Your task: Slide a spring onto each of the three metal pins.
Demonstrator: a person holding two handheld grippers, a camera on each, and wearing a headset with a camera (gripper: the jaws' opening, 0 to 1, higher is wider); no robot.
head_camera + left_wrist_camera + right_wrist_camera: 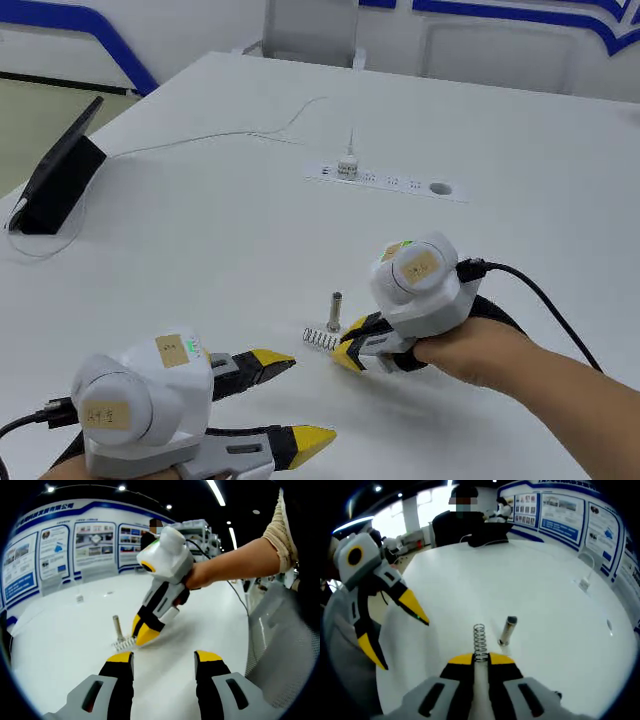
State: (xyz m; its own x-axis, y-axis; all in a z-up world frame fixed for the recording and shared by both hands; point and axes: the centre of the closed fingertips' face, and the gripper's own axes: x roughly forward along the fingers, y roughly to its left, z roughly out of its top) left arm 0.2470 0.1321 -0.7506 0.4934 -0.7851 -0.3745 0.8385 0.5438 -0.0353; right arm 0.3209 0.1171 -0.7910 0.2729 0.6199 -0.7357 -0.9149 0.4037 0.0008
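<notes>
While pinching the spring (479, 640) with right gripper (480, 658), faces upright pin (507, 630) at one o'clock. Holds left gripper (400, 640) spread at nine o'clock.

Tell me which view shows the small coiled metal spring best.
The right gripper view: the small coiled metal spring extends lengthwise from the shut tips of the right hand-held gripper. Head view shows it tiny; left gripper view, partly hidden.
</notes>
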